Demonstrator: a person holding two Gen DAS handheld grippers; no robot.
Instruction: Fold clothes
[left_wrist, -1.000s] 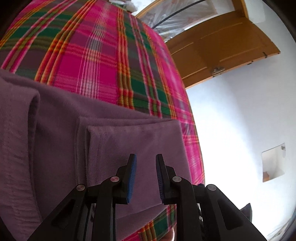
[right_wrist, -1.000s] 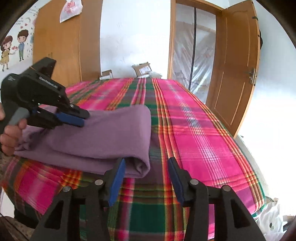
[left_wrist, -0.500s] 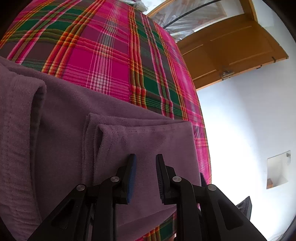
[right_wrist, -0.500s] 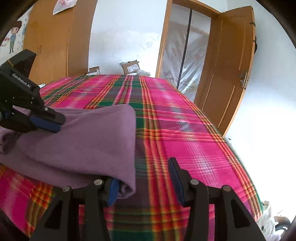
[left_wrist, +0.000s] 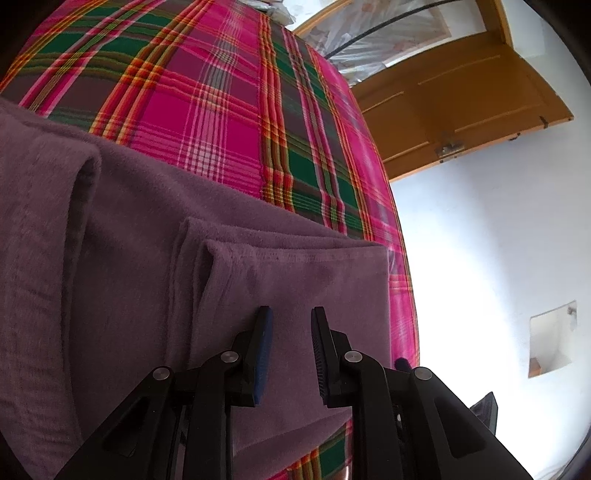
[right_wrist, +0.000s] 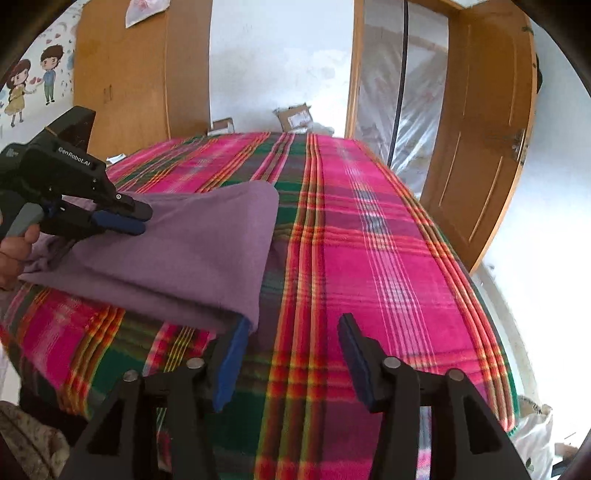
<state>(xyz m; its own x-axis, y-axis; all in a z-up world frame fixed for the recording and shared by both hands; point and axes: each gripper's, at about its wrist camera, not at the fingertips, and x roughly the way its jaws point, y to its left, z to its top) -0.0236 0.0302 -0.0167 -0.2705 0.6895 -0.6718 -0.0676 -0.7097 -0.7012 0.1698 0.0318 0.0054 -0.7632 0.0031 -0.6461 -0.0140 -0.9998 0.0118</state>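
Where purple garment (right_wrist: 177, 251) drapes, right gripper (right_wrist: 291, 354) finger partly hidden.

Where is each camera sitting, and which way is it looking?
Left wrist: sits on the left hand-held gripper, looking down its fingers at the folded purple cloth; only its black fingers show.
Right wrist: sits on the right hand-held gripper, facing across the plaid bed toward the door; a hand shows.
Both views show the cloth, bed and door.

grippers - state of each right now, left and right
Left hand-held gripper: open, nothing held, over the purple cloth.
Right hand-held gripper: open, nothing held, at the cloth's corner.
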